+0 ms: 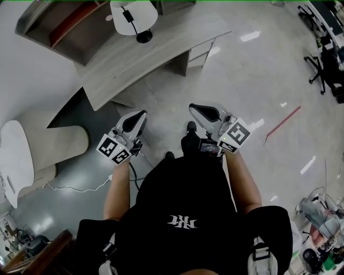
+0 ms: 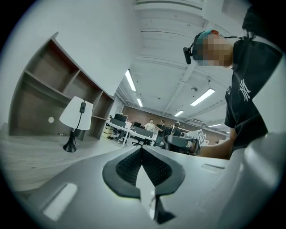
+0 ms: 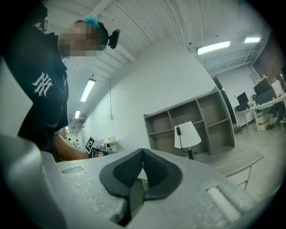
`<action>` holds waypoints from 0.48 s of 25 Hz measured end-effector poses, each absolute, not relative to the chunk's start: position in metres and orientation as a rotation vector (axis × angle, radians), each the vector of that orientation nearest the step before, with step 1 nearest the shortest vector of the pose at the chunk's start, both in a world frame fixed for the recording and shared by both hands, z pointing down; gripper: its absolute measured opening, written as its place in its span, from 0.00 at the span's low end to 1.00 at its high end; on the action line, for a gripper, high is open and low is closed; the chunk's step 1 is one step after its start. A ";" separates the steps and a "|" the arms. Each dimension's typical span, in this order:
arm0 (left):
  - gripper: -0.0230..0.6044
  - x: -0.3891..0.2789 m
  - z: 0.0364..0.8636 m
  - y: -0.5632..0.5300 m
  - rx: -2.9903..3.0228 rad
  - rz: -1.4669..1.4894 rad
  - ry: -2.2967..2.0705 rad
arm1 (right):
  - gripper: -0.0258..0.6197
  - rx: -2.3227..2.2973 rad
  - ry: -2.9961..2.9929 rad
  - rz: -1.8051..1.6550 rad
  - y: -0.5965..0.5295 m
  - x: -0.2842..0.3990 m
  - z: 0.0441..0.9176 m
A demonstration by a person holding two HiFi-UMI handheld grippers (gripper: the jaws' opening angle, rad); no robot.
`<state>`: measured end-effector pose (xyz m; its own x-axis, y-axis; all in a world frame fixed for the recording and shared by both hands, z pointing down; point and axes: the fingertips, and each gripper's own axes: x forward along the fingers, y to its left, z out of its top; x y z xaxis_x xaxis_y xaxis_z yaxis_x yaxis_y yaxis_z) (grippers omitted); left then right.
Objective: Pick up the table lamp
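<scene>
The table lamp with a white conical shade, thin stem and round black base (image 1: pixel 134 19) stands upright on the curved pale-grey wood-grain desk (image 1: pixel 134 62), just in front of the open grey shelf unit (image 1: pixel 48 24). A black cord with an inline switch (image 1: pixel 128 15) hangs across the shade. The person stands on the glossy grey floor (image 1: pixel 242 70), well apart from the desk. The left gripper (image 1: pixel 138 117) is pressed together on nothing. The right gripper (image 1: pixel 196 110) is likewise pressed together and empty. Both point level towards the desk, clear of the lamp.

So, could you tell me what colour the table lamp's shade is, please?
White shade, clearest in the left gripper view.
</scene>
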<state>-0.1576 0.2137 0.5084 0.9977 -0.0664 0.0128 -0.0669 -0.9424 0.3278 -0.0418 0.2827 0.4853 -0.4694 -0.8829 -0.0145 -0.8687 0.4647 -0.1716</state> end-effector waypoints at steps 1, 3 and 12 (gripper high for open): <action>0.01 -0.151 0.509 0.211 2.805 0.012 -0.100 | 0.04 -1.549 2.604 -0.221 0.279 -0.035 0.487; 0.01 -0.138 0.506 0.206 2.806 0.020 -0.112 | 0.04 -1.529 2.606 -0.230 0.272 -0.023 0.488; 0.01 -0.085 0.492 0.174 2.718 -0.054 -0.174 | 0.04 -1.465 2.621 -0.208 0.254 0.040 0.468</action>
